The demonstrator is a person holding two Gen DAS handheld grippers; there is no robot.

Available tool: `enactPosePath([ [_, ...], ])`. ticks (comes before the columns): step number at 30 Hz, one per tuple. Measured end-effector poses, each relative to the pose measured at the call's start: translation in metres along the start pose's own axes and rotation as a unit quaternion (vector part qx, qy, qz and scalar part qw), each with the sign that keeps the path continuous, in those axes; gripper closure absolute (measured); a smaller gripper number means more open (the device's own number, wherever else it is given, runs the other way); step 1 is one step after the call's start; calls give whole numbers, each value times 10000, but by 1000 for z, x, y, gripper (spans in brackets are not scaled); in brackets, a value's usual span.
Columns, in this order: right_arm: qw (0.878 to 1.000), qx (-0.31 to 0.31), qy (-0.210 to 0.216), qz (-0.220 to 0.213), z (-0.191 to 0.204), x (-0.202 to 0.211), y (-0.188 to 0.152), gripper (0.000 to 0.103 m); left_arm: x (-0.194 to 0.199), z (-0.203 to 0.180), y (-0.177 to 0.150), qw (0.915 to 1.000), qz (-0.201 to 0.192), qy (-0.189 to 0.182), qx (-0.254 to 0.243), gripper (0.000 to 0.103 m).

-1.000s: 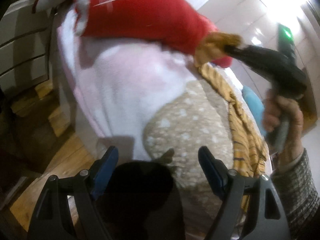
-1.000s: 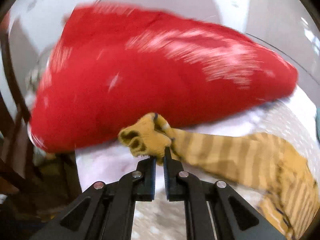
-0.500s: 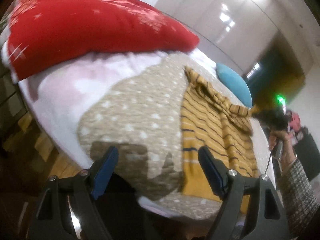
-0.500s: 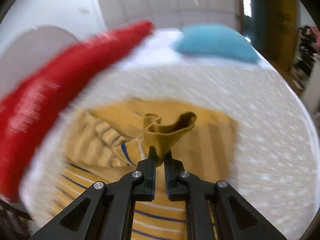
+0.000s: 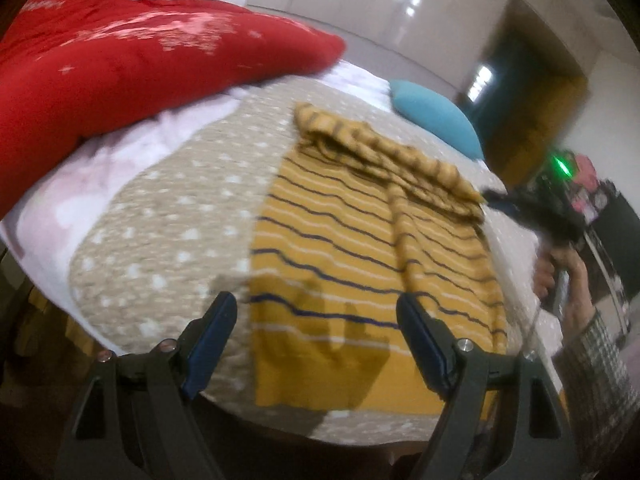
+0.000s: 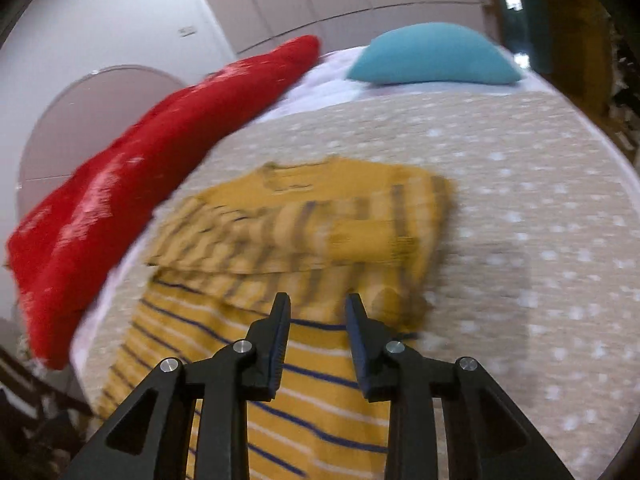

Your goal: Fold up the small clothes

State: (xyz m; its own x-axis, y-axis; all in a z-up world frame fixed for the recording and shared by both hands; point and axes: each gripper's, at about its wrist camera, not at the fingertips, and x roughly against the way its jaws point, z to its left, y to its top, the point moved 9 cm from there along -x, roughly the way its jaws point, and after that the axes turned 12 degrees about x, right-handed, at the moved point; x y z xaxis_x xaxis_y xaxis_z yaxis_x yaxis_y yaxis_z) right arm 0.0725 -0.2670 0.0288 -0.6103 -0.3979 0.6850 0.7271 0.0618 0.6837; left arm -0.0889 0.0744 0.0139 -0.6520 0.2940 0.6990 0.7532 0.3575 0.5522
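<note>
Letting go of the sleeve now — my right gripper's jaws have just been parting, nothing between them. Striped yellow sweater lies near the bed's front edge; left gripper spread, empty. Next I'd take the hem — fold upward.

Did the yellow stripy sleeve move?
Yes. The sleeve went from beside the red pillow across onto the sweater; the right tool, just opening, has let go.

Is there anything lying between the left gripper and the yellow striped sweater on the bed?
Nothing visible. The left gripper hangs open over the near end of the yellow sweater with navy and white stripes, with only air between. The red cushion and teal pillow lie off to the sides.
</note>
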Motion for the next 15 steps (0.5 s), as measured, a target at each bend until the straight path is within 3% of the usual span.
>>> enactPosePath([
  [5, 9991, 18, 261, 325, 17, -60, 16, 72, -9, -10, -2, 9993, 8, 110, -350, 22],
  [11, 9953, -213, -498, 798, -20, -131, 45, 72, -20, 19, 7, 9997, 48, 235, -55, 22],
  [15, 9904, -596, -977, 778, -54, -143, 60, 72, -25, 37, 11, 9995, 60, 275, 112, 22],
])
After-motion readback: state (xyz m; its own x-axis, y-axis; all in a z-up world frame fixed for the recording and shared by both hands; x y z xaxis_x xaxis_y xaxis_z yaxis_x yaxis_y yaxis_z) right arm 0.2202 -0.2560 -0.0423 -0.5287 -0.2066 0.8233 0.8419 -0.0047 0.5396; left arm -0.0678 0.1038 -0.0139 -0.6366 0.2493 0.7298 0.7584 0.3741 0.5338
